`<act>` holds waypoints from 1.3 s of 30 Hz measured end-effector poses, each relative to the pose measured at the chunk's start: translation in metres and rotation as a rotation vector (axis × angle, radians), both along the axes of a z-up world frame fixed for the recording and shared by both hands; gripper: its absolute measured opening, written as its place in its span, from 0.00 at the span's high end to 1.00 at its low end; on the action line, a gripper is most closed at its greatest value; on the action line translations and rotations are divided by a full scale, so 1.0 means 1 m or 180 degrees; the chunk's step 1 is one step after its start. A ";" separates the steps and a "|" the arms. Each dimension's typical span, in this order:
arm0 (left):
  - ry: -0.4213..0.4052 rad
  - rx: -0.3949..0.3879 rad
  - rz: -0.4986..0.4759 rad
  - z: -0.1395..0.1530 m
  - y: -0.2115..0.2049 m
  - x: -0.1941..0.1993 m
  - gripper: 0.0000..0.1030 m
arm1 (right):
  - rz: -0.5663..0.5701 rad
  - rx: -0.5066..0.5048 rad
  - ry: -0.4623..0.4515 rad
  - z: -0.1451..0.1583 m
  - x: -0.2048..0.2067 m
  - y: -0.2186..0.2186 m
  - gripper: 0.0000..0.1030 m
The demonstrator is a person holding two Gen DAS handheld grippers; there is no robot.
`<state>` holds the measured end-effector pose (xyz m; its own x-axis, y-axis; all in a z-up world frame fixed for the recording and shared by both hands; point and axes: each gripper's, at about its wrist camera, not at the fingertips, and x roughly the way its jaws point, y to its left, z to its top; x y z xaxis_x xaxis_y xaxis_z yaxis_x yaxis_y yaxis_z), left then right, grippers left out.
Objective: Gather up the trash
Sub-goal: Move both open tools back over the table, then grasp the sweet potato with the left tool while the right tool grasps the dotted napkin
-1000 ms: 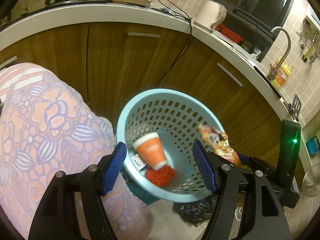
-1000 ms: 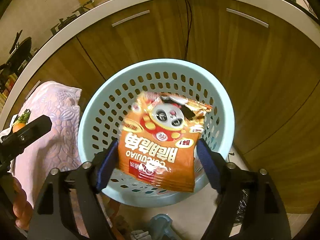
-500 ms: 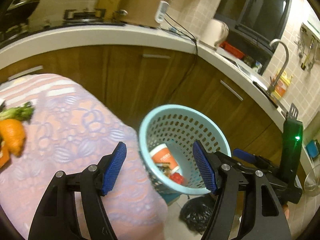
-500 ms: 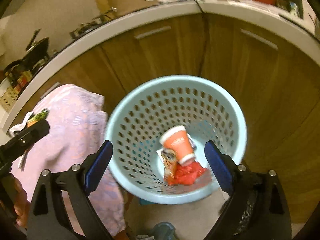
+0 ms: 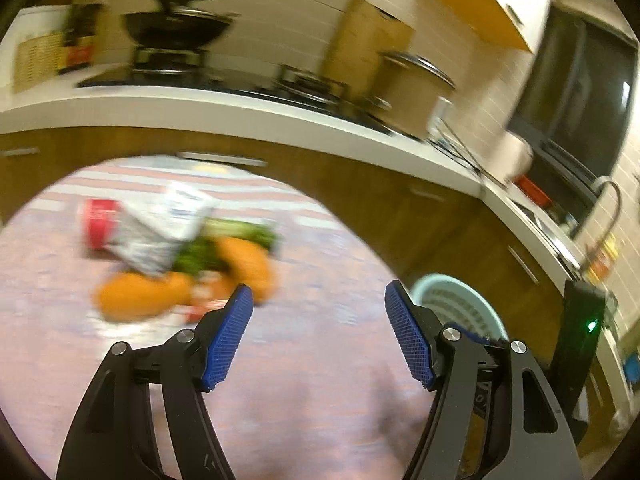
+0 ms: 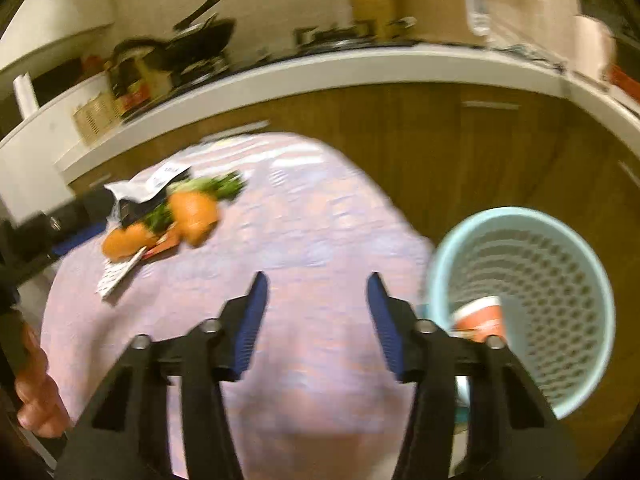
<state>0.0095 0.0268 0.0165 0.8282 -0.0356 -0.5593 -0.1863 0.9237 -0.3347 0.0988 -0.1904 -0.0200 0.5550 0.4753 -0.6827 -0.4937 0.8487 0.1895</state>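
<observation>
A blurred heap of trash (image 5: 176, 256) lies on the round table with a pink floral cloth (image 5: 304, 400): orange peels, green stalks, a white wrapper and a red-and-white can. My left gripper (image 5: 318, 336) hangs open above the cloth, just right of the heap, nothing between its fingers. My right gripper (image 6: 316, 320) is over the table's near side with its jaws closing on nothing; the trash heap (image 6: 172, 216) lies to its far left. The light blue perforated basket (image 6: 560, 264) stands at the right beside the table, with an orange cup (image 6: 480, 316) inside.
A curved white countertop (image 5: 280, 112) over brown cabinets runs behind the table, carrying a wok, pots and a kettle. A hand (image 6: 36, 392) holds the left gripper at the left edge of the right wrist view. The basket (image 5: 460, 308) shows behind the left gripper's right finger.
The orange snack bag left my right gripper and dropped into the basket. Both grippers swung left from the basket to over the table. The right jaws have narrowed.
</observation>
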 end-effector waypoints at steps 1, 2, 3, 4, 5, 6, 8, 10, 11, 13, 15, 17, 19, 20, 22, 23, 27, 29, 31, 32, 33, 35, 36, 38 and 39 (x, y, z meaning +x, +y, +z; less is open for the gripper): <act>0.0007 -0.0004 0.0084 0.000 0.013 -0.005 0.35 | 0.0053 -0.0020 0.0012 -0.004 -0.001 0.013 0.65; 0.0012 -0.0012 0.0144 -0.001 0.021 -0.009 0.35 | 0.0083 -0.0037 0.0015 -0.006 -0.003 0.022 0.66; 0.0024 -0.0025 0.0226 -0.002 0.035 -0.014 0.35 | 0.0129 -0.0073 0.0019 -0.010 -0.004 0.037 0.66; 0.0046 -0.0039 0.0299 -0.004 0.049 -0.017 0.35 | 0.0155 -0.0096 0.0022 -0.013 -0.004 0.047 0.66; 0.0070 -0.0050 0.0334 -0.005 0.057 -0.019 0.35 | 0.0177 -0.0110 0.0024 -0.016 -0.004 0.054 0.66; 0.0122 -0.0058 0.0372 -0.008 0.069 -0.020 0.35 | 0.0208 -0.0126 0.0027 -0.018 -0.006 0.063 0.66; 0.0194 -0.0032 0.0445 -0.014 0.087 -0.020 0.35 | 0.0244 -0.0160 0.0037 -0.024 -0.007 0.073 0.66; 0.0263 -0.0028 0.0451 -0.022 0.100 -0.019 0.35 | 0.0226 -0.0325 -0.0036 -0.026 -0.009 0.084 0.66; 0.0303 -0.0043 0.0438 -0.026 0.107 -0.018 0.35 | 0.0234 -0.0337 -0.0057 -0.025 -0.010 0.084 0.66; 0.0379 -0.0073 0.0429 -0.035 0.118 -0.013 0.35 | 0.0248 -0.0335 -0.0058 -0.026 -0.010 0.084 0.66; 0.0438 -0.0102 0.0423 -0.043 0.127 -0.006 0.35 | 0.0232 -0.0332 0.0006 -0.028 -0.007 0.083 0.66; 0.0484 -0.0139 0.0369 -0.049 0.130 0.002 0.32 | 0.0216 -0.0334 0.0050 -0.030 -0.004 0.082 0.66; 0.0550 -0.0170 0.0310 -0.057 0.130 0.011 0.32 | 0.0213 -0.0359 0.0053 -0.030 -0.004 0.083 0.66; 0.0556 -0.0192 0.0275 -0.060 0.129 0.013 0.32 | 0.0218 -0.0373 0.0044 -0.031 -0.004 0.084 0.66; 0.0569 -0.0282 0.0158 -0.064 0.124 0.015 0.32 | 0.0234 -0.0414 0.0012 -0.031 -0.005 0.087 0.66; 0.0578 -0.0315 0.0088 -0.065 0.122 0.016 0.32 | 0.0242 -0.0424 0.0004 -0.031 -0.006 0.088 0.66; 0.0584 -0.0416 -0.0241 -0.065 0.098 0.010 0.32 | 0.0246 -0.0407 0.0010 -0.031 -0.006 0.088 0.66; 0.0593 -0.0576 -0.0427 -0.064 0.088 0.006 0.32 | 0.0246 -0.0372 0.0033 -0.031 -0.005 0.087 0.66; 0.0597 -0.0641 -0.0602 -0.062 0.074 0.002 0.32 | 0.0242 -0.0352 0.0039 -0.030 -0.005 0.086 0.66; 0.0597 -0.0613 -0.0635 -0.061 0.069 0.001 0.32 | 0.0250 -0.0346 0.0039 -0.031 -0.005 0.086 0.66; 0.0599 -0.0550 -0.0639 -0.059 0.065 0.000 0.32 | 0.0254 -0.0348 0.0036 -0.030 -0.005 0.086 0.66; 0.0596 -0.0393 -0.0536 -0.056 0.063 -0.001 0.32 | 0.0254 -0.0359 0.0023 -0.030 -0.006 0.086 0.66; 0.0602 -0.0267 -0.0428 -0.054 0.064 -0.001 0.32 | 0.0255 -0.0362 0.0016 -0.030 -0.006 0.086 0.66; 0.0653 -0.0133 -0.0290 -0.054 0.070 0.003 0.32 | 0.0255 -0.0363 0.0007 -0.030 -0.006 0.085 0.66; 0.0674 -0.0128 -0.0247 -0.054 0.071 0.005 0.32 | 0.0253 -0.0362 0.0005 -0.030 -0.006 0.085 0.66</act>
<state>0.0145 0.0981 -0.0376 0.6864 -0.1204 -0.7172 -0.1852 0.9247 -0.3325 0.0926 -0.1052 -0.0497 0.5175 0.4371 -0.7356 -0.5601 0.8230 0.0950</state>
